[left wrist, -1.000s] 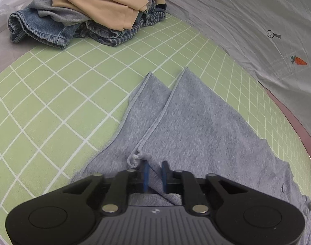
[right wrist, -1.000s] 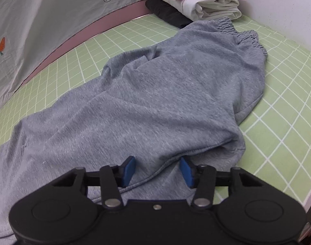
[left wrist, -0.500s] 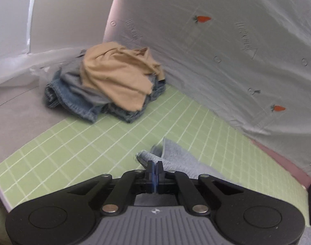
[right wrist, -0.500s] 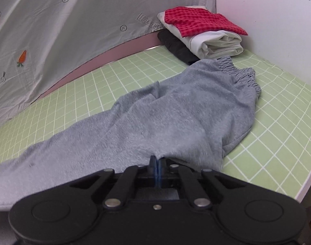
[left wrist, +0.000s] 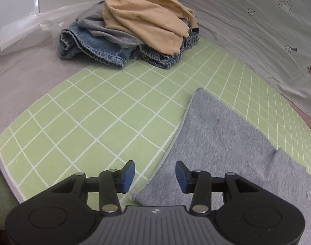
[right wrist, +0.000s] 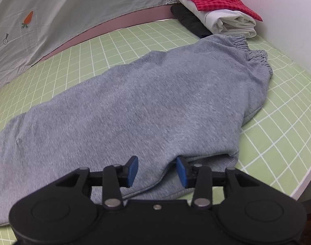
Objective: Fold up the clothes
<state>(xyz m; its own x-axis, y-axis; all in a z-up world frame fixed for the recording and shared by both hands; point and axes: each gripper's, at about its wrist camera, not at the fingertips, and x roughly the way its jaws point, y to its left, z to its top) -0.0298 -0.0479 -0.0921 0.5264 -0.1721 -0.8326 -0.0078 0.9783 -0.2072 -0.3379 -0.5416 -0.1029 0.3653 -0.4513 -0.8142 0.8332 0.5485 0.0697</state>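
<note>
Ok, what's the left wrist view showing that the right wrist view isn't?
Left wrist only: an unfolded heap with a tan garment on denim, and the trouser-leg hem end of the grey sweatpants.
Right wrist only: a folded stack topped by red checked cloth, and the sweatpants' elastic waistband.
Both: the grey sweatpants lying on the green grid mat, the carrot-print sheet, and open jaws.

A green mat (left wrist: 106,110) ruled with white grid lines covers the table (left wrist: 22,81), whose grey top shows bare past the mat's left edge. Grey sweatpants (right wrist: 145,110) lie spread flat on the mat. A heap of unfolded clothes (left wrist: 135,30) straddles the mat's far left corner and the bare table. Folded clothes (right wrist: 214,14) are stacked at the far right corner.
</note>
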